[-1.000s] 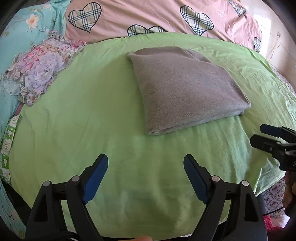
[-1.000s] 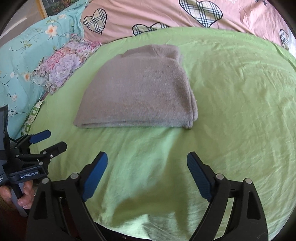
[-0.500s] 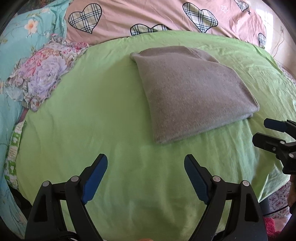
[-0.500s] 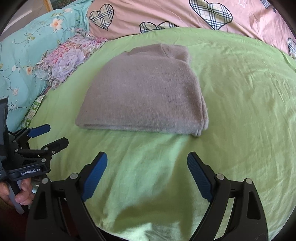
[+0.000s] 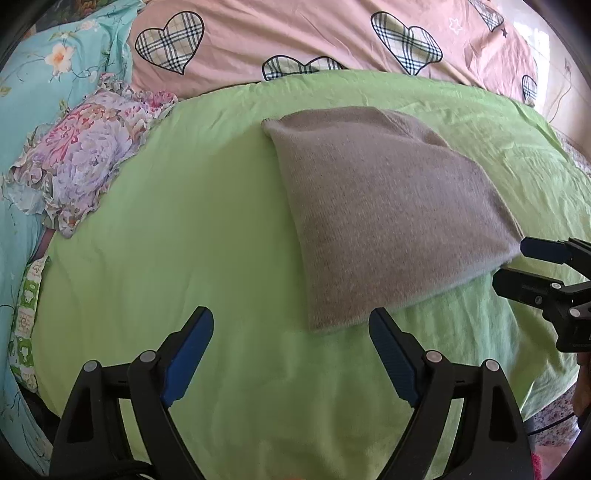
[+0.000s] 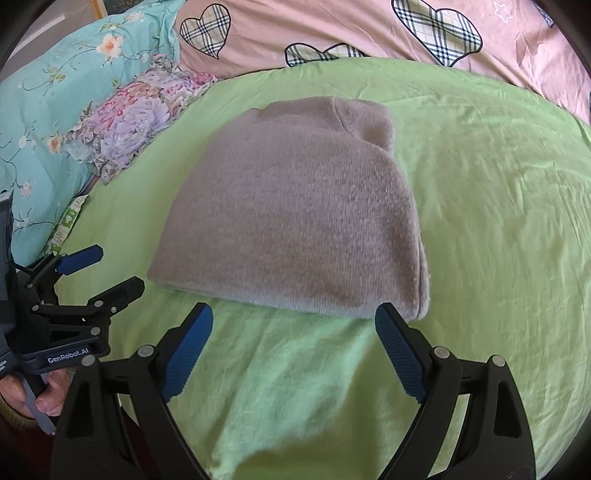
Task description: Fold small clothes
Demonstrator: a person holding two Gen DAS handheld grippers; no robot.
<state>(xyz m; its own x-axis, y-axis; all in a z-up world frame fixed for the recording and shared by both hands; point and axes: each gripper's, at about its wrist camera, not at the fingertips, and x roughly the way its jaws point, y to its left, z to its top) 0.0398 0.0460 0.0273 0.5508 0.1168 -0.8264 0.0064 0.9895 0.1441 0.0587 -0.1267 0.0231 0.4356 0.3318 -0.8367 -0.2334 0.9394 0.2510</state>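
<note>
A gray sweater (image 5: 384, 218) is folded flat and is laid in the middle of a green sheet (image 5: 184, 236). The left gripper (image 5: 291, 354) is held just in front of its near left corner, with the fingers spread wide and nothing between them. The right gripper (image 6: 293, 354) is held at the near right corner, spread wide too. A flowery pillow (image 6: 136, 114) is seen beside the sheet, and a pink heart blanket (image 5: 295, 33) behind it.
</note>
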